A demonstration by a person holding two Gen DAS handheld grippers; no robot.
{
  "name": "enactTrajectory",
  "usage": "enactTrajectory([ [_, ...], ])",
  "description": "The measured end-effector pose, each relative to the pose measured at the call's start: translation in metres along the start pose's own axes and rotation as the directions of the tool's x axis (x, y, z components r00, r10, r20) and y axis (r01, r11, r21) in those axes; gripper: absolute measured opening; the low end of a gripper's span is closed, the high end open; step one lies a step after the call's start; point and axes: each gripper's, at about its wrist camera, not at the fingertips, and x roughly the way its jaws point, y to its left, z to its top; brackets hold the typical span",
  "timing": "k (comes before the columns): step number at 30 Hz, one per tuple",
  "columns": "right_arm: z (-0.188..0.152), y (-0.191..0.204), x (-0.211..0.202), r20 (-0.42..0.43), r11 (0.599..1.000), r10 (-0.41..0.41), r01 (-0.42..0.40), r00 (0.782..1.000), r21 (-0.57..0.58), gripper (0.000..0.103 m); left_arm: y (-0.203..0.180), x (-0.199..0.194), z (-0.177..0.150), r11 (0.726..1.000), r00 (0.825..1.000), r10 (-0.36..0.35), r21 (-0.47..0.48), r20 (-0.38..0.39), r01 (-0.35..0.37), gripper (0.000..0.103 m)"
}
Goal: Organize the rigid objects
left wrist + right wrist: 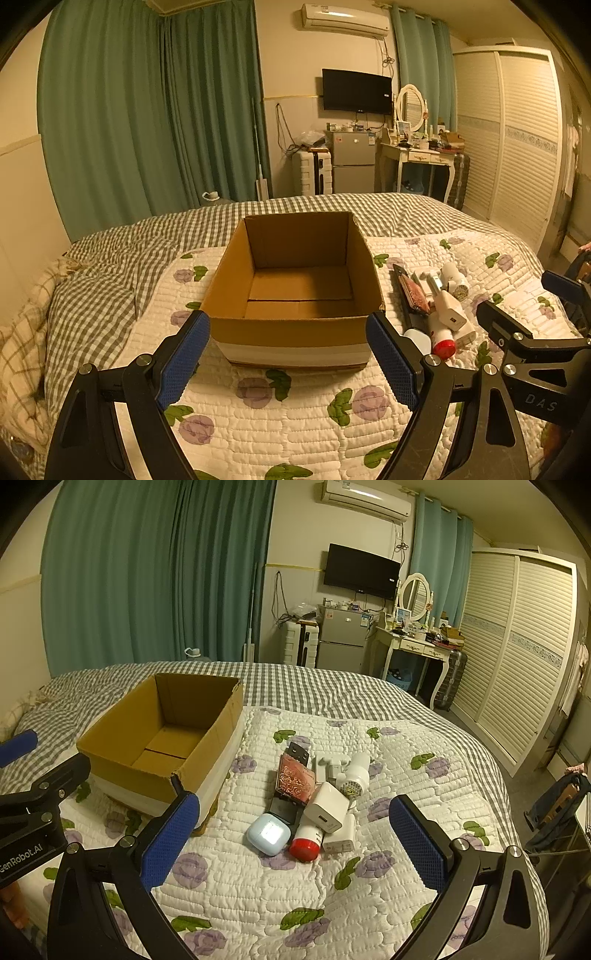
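Note:
An open, empty cardboard box (295,328) (122,749) stands on the quilted bed. To its right lies a pile of small objects: a pale blue earbud case (269,833), a red-capped tube (305,845), a white charger cube (328,808), a second white charger (341,836), a white plug adapter (355,775), a pink patterned case (296,780) on a black flat item. My left gripper (288,354) is open, just in front of the box. My right gripper (295,834) is open, hovering before the pile; it shows in the left wrist view (517,302).
A floral quilt (406,812) covers a grey checked bedspread (110,295). Green curtains, a small fridge (341,642), a wall TV, a dressing table (413,642) and a louvred wardrobe (517,646) lie beyond the bed.

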Motion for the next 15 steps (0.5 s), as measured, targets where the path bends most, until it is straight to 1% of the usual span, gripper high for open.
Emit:
enactTrajectory([
  [4,0.006,0.003,-0.001,0.004,1.0,0.001,-0.001,1.0,-0.022,0.103,0.002,-0.002,0.01,0.999,1.0,0.018,0.033,0.01,-0.018,0.089],
  [6,0.012,0.005,-0.002,0.012,0.999,0.0,0.0,1.0,-0.039,0.103,0.009,-0.003,0.02,1.0,1.0,0.007,0.025,0.007,-0.008,0.089],
  [9,0.023,0.007,-0.003,0.023,0.997,0.004,-0.002,1.0,-0.077,0.103,0.019,-0.002,0.032,1.0,1.0,0.014,0.022,0.007,-0.014,0.089],
  [11,0.029,0.006,-0.002,0.029,0.995,0.003,0.0,1.0,-0.1,0.103,0.027,0.003,0.039,0.999,0.999,0.031,0.038,-0.008,-0.031,0.089],
  [15,0.039,0.002,0.004,0.029,0.993,-0.014,0.017,0.999,-0.117,0.103,0.047,0.022,0.042,0.994,0.993,0.094,0.057,-0.075,-0.09,0.089],
])
